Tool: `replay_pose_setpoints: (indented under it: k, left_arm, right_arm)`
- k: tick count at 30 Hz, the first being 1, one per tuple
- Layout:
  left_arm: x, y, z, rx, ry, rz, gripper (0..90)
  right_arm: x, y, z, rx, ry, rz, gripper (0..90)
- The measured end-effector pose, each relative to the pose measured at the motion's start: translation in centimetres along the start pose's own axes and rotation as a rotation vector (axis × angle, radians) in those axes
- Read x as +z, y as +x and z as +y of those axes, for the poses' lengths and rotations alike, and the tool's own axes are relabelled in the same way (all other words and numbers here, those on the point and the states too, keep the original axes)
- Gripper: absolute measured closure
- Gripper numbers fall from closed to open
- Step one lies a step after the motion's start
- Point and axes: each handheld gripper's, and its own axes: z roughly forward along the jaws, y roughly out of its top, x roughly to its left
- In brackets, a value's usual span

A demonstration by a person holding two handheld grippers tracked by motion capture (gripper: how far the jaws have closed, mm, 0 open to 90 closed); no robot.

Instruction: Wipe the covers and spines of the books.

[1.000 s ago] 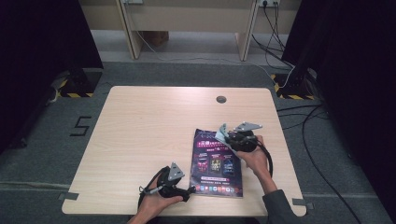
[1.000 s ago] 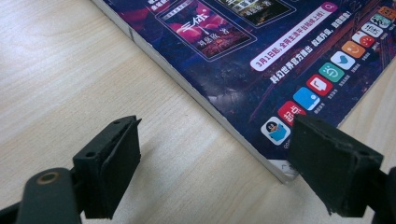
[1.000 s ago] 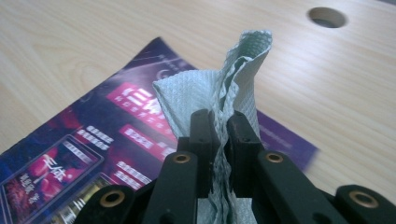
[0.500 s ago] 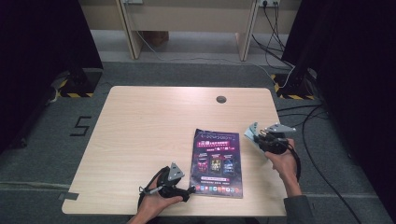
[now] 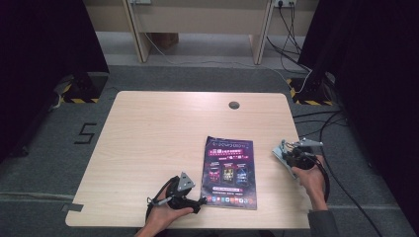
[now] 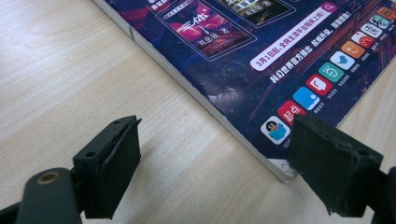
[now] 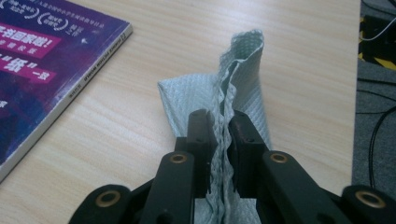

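We have carried the blue-green cloth (image 7: 243,79), pinched in our right gripper (image 5: 296,157), off the magazine (image 5: 230,170) (now uncovered); left gripper (image 6: 215,163) gapes.

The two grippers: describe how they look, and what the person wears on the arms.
Both the left gripper and the right gripper are black, each topped by a grey three-cornered plate. Their jaws are blocky black pads on arms with brass-coloured rivets. A black cable loops from each. A grey sleeve covers the right forearm.

Purple magazine (image 5: 229,171), pale-green waffled cloth (image 7: 243,88)
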Motion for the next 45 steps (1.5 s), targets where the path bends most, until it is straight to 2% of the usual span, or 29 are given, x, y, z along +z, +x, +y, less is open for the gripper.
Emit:
replay_pose_setpoints:
  k: [5, 7, 11, 14, 18, 21, 30, 36, 40, 42, 45]
  left_arm:
    - [0.0, 0.0, 0.0, -0.002, -0.001, -0.002, 16.5]
    - [0.0, 0.0, 0.0, 0.0, -0.001, -0.002, 16.6]
    - [0.0, 0.0, 0.0, -0.002, 0.0, -0.003, 16.5]
    - [0.0, 0.1, 0.0, -0.002, 0.002, -0.005, 16.5]
    - [0.0, 0.0, 0.0, 0.001, 0.0, -0.003, 16.8]
    - [0.0, 0.1, -0.1, -0.008, -0.002, -0.007, 16.5]
    - [0.0, 0.2, 0.0, -0.007, -0.001, -0.013, 16.3]
    - [0.0, 0.2, -0.1, -0.011, -0.001, -0.014, 15.9]
    - [0.0, 0.2, -0.1, -0.01, -0.002, -0.014, 16.0]
    - [0.0, 0.3, -0.1, -0.021, 0.0, -0.017, 15.5]
    - [0.0, 0.2, -0.1, -0.014, 0.001, -0.013, 15.6]
  right_arm:
    - [0.9, 0.2, -0.4, -0.019, 0.045, -0.012, 76.9]
    - [1.0, 0.2, -0.5, -0.025, 0.059, -0.015, 72.5]
    - [0.4, 0.2, 0.0, 0.029, 0.019, 0.004, 60.9]
    - [-0.2, 0.7, 0.6, 0.014, -0.015, -0.001, 52.2]
    - [-0.5, 1.8, 1.3, 0.01, -0.05, 0.021, 46.5]
    - [-0.4, 2.7, 1.6, 0.016, -0.043, 0.05, 41.9]
    - [0.5, 5.0, 1.9, 0.007, -0.024, 0.117, 36.7]
    - [1.2, 6.3, 1.8, -0.023, 0.031, 0.116, 32.7]
    - [1.7, 7.2, 1.8, -0.043, 0.04, 0.134, 32.5]
    - [1.9, 7.6, 1.7, -0.045, 0.047, 0.153, 32.1]
    - [2.3, 8.3, 1.5, -0.035, 0.06, 0.174, 31.7]
